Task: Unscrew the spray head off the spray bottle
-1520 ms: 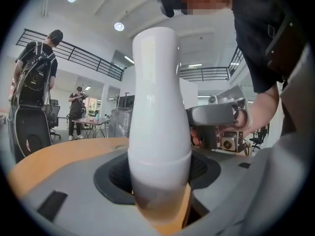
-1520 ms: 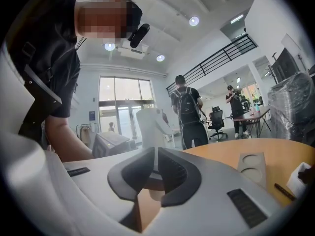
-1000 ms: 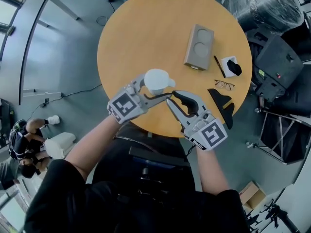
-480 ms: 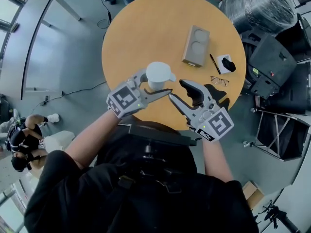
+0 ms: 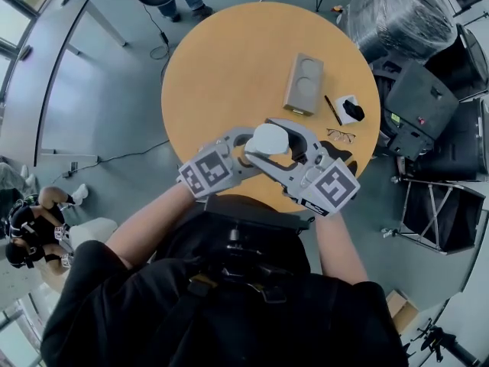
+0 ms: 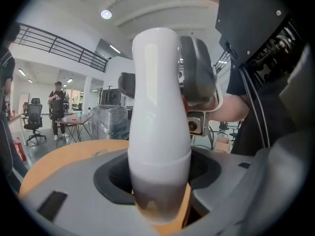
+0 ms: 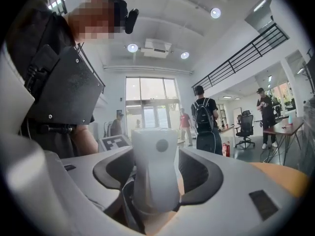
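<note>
Above the near edge of the round wooden table point(image 5: 221, 75) I hold a white spray bottle point(image 5: 269, 136) between both grippers. My left gripper point(image 5: 246, 145) is shut on the bottle's body point(image 6: 157, 107), which stands upright between its jaws. My right gripper point(image 5: 276, 145) comes from the other side. Its jaws have just been opening and now stand round the white spray head point(image 7: 155, 171), whose nozzle hole faces the camera. The pads sit close beside the head without clearly pressing on it. In the left gripper view, the right gripper point(image 6: 197, 82) shows behind the bottle's top.
On the table lie a grey two-cup carrier point(image 5: 304, 82), a pen point(image 5: 333, 109), glasses point(image 5: 341, 134) and a white box with something black on it point(image 5: 353, 109). Black cases and wrapped gear point(image 5: 428, 90) stand at the right. People sit on the floor at the left point(image 5: 34, 235).
Both grippers have risen with the bottle. The right gripper, earlier apart from it at the right, has moved left over the spray head, and its jaws have widened.
</note>
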